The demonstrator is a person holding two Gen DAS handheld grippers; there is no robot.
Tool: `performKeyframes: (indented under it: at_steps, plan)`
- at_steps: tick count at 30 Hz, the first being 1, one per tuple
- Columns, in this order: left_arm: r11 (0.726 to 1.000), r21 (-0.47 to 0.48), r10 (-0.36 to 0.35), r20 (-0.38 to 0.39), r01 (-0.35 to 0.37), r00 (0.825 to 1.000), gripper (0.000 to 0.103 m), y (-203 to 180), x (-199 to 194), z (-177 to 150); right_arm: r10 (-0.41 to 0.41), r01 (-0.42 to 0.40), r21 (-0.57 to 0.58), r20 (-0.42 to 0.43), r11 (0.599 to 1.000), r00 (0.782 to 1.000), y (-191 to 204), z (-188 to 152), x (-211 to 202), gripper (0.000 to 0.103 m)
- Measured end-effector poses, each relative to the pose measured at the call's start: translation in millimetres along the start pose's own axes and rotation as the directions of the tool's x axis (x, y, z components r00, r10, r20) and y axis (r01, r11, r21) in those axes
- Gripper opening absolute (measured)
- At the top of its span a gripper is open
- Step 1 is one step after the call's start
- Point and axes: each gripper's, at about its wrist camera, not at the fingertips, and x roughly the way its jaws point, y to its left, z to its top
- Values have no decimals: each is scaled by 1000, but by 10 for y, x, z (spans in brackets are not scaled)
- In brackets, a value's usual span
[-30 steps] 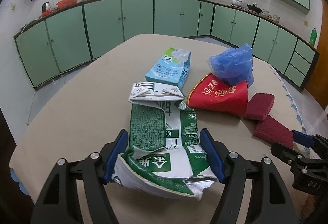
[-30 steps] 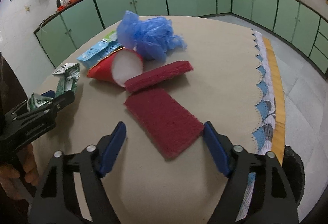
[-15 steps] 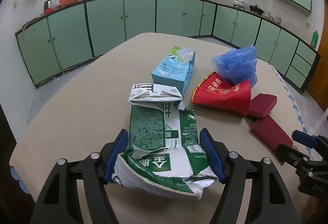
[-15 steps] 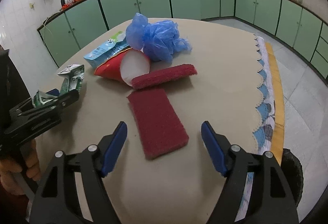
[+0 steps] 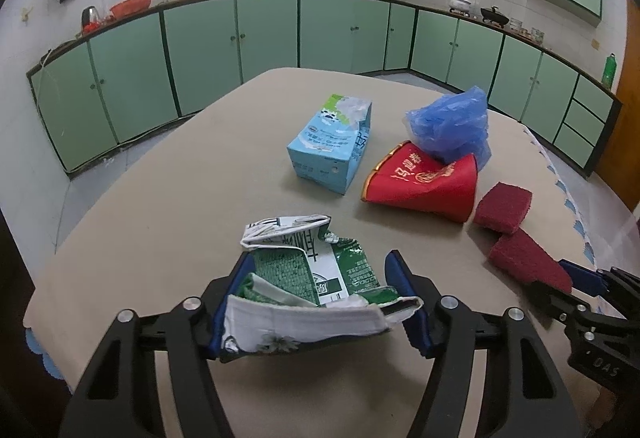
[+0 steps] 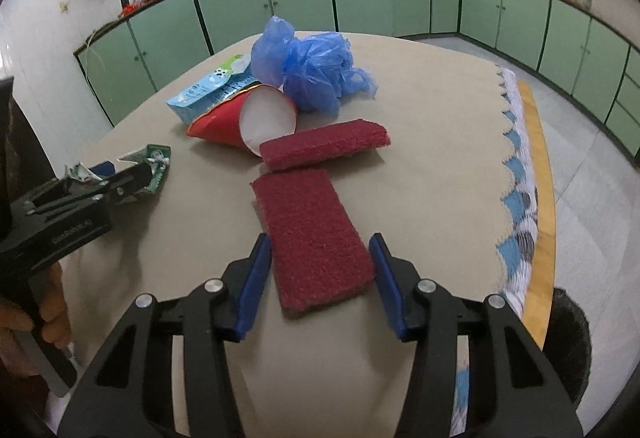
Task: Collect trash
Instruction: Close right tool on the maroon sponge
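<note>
Right now both tools are closing at the near edge of the table (image 5: 160, 222), each over its own piece. The left gripper (image 5: 320, 302) has its blue pads bearing on the two sides of the crumpled green carton (image 5: 316, 290), which bows up between them, so I read that as a grip; squeezing further should be gentle, since the flattened card looks ready to buckle and slip out. The right gripper (image 6: 320, 278) straddles the near end of the flat red scouring pad (image 6: 312, 238), its jaws drawing in but with a sliver of gap showing on each side, so not yet a hold. To do this well I would keep the fingertips low against the table so that the thin pad is caught by its edges instead of being skated over, and let the pad compress before lifting. Just beyond lies a second red scouring pad (image 6: 324, 143) set crosswise, then the red paper cup (image 6: 244, 117) on its side, the light blue carton (image 5: 332, 145) to its left, and the crumpled blue plastic bag (image 6: 316, 69) furthest off, all waiting.
</note>
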Motion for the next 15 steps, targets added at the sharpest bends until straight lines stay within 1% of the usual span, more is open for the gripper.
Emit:
performKeyframes:
  at_steps: [4,7,13,15]
  plan:
    - [1000,9,-15,2,15,1000,66,-31,-67,-44,11,-11,6,10,1000,1000,13,-73,-177,48]
    - [1000,8,-23,-8,23,1000,66,-17,-103,-110,9,-9,-11,5,1000,1000,55,-144,-283,48]
    - [999,29,-28,-53,29,998,67,-23,-83,-237,8,-8,-17,-23,1000,1000,113,-297,-286,48]
    - [999,24,-28,-66,30,997,70,-20,-70,-242,10,-10,-10,-27,1000,1000,109,-309,-275,48]
